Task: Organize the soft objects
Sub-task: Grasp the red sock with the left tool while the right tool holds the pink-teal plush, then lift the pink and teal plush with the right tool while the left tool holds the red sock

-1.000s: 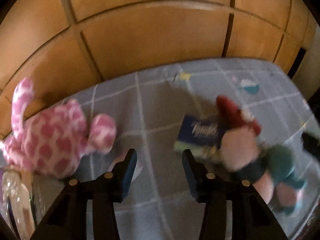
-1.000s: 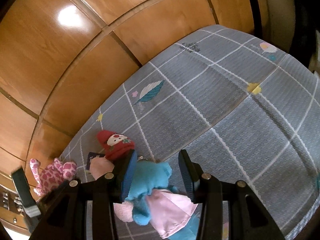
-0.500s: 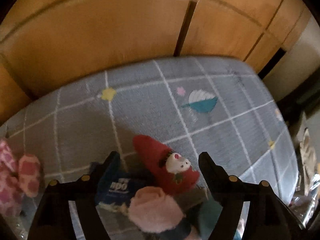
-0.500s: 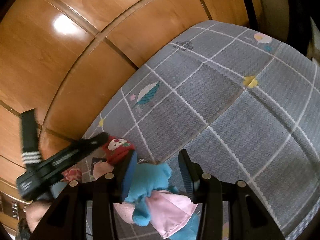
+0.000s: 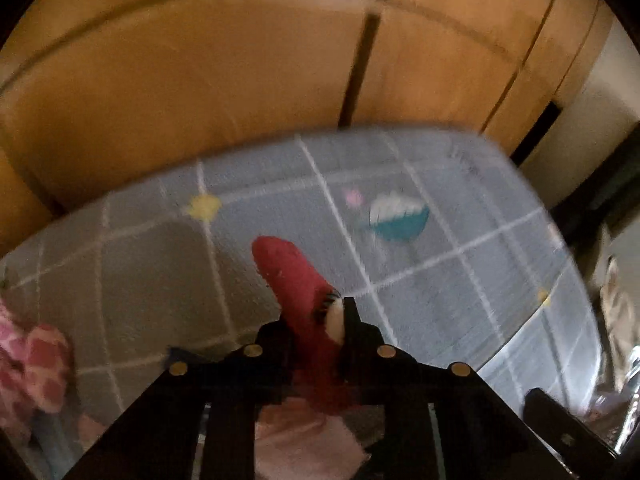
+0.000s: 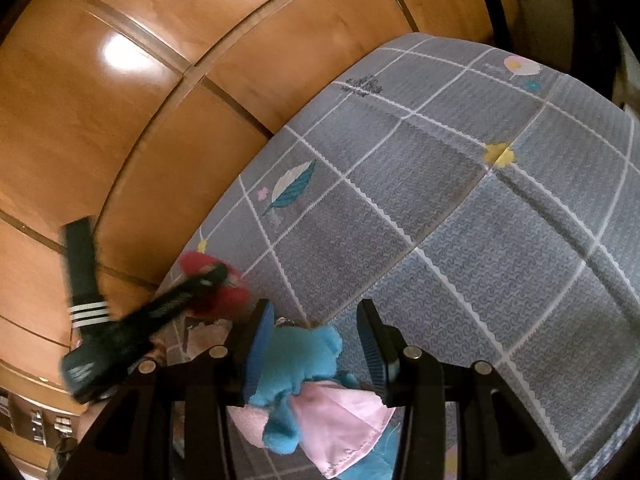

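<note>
A grey checked mat (image 6: 500,240) covered the floor against a wall of wooden panels (image 6: 120,140), and the soft things lay bunched at its near edge. The pink-and-white spotted plush (image 5: 32,372) sat well apart at the left margin of the left wrist view. Nearer the middle lay a doll in a blue and pink outfit (image 6: 304,384), partly between the fingers of the right gripper (image 6: 316,344); its jaws stood about half apart, and whether the pads actually pressed the cloth could not be told. Smallest was the red hat (image 5: 296,280) of the doll, with a little white face on it. The left gripper (image 5: 316,332) had just been closing, and its jaws stood narrow, pinched on the hat's lower part. To do this pick well, the pinch probably needed to sit on the thick stuffed part rather than the tip, since soft fabric slips out; a slow, straight lift would show whether the doll came along or only the hat stretched, and the right gripper could steady the body meanwhile.
</note>
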The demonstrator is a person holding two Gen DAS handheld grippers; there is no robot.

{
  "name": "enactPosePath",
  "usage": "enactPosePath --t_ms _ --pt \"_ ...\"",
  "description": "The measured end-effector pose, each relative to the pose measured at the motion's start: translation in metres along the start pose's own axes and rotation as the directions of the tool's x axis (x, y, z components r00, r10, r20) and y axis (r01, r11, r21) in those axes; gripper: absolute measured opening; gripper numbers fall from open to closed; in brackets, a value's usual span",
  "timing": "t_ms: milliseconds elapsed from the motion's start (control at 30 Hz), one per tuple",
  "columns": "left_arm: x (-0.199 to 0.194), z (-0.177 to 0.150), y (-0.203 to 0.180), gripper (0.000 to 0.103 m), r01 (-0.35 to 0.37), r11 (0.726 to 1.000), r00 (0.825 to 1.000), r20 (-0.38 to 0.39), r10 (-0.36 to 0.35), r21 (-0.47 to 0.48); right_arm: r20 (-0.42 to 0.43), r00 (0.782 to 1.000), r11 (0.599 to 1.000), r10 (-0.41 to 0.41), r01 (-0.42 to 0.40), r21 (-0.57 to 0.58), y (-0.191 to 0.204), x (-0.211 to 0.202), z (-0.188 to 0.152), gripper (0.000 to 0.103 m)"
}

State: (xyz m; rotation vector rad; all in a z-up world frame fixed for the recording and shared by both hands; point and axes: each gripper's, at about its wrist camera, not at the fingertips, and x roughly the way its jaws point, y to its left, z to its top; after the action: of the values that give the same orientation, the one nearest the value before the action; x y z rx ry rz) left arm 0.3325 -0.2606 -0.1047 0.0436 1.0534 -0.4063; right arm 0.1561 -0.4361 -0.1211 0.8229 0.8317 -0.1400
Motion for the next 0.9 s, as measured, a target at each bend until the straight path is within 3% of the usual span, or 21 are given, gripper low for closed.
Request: enactPosePath --t_ms 200,400,533,667,767,900 --pt "-0.044 -0.007 0.028 0.020 -0.012 0.998 0.997 0.081 0.017 -0.067 -0.030 1.000 1.000 -0.001 0.000 -0.024 0.003 0.008 -0.001 0.043" --pt "-0.094 -0.046 0.046 0.020 -0.004 0.997 0.992 0.125 0.015 -0.083 -0.127 0.991 0.998 0.043 -0.048 -0.043 0.010 0.023 -0.007 0.043" --pt "-0.118 -0.090 0.046 0.019 0.003 0.999 0.992 0.126 0.002 -0.043 -0.137 0.988 0.994 0.075 -0.086 -0.071 0.018 0.023 -0.010 0.053" --pt "-0.132 -0.141 0.053 0.019 0.018 1.000 0.996 0.085 -0.017 -0.016 -0.119 0.987 0.988 0.109 -0.120 -0.092 0.025 0.017 -0.011 0.073" --pt "-0.136 -0.169 0.057 0.019 0.025 1.000 0.998 0.062 -0.024 -0.019 -0.111 0.991 0.986 0.068 -0.084 -0.143 0.032 0.015 -0.016 0.075" --pt "-0.147 -0.198 0.054 0.019 0.034 0.999 0.997 0.069 -0.035 0.011 -0.188 0.982 0.977 -0.015 -0.025 -0.210 0.040 0.024 -0.023 0.075"
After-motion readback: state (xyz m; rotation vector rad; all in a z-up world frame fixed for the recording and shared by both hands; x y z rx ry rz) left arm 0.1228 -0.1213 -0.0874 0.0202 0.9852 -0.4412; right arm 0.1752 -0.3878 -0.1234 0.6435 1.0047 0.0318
